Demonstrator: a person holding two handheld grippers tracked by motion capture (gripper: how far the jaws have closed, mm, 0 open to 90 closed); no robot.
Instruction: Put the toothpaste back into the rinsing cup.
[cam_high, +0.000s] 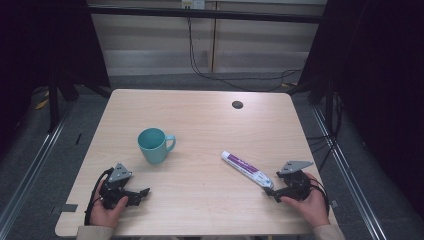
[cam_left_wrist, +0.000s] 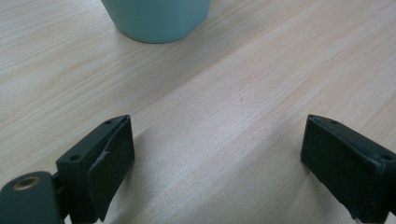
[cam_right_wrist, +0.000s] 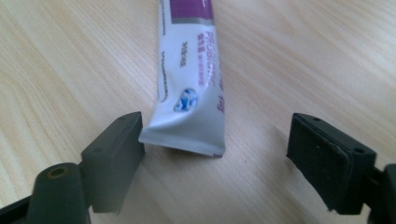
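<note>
High view. A pale wooden table (cam_high: 200, 115) is occupying the centre of the frame. The teal mug (cam_high: 152, 145) is standing upright left of centre, its handle pointing toward the right of the frame. The white and purple tube (cam_high: 247, 169) is lying flat at the lower right, running diagonally from upper left to lower right. At the lower left, the person's left hand (cam_high: 107, 210) is holding the left gripper (cam_high: 141, 193), which is resting low on the table below the mug and well apart from it. At the lower right, the right hand (cam_high: 310, 202) is holding the right gripper (cam_high: 270, 190), whose tips are sitting just beside the lower end of the tube. A small dark round hole (cam_high: 237, 104) is showing in the table top toward the upper right.

Left gripper view. The left gripper (cam_left_wrist: 215, 140) is standing wide, its two black jaws rising from the lower corners with bare wood between them and nothing held. The base of the mug (cam_left_wrist: 156, 18) is showing at the top of the frame, left of centre.

Right gripper view. The right gripper (cam_right_wrist: 215, 135) is likewise standing wide and gripping nothing. The crimped flat end of the tube (cam_right_wrist: 189, 93) is lying between the jaws, nearly touching the left-hand jaw and lying well apart from the right-hand one, while its body is extending toward the top of the frame.
</note>
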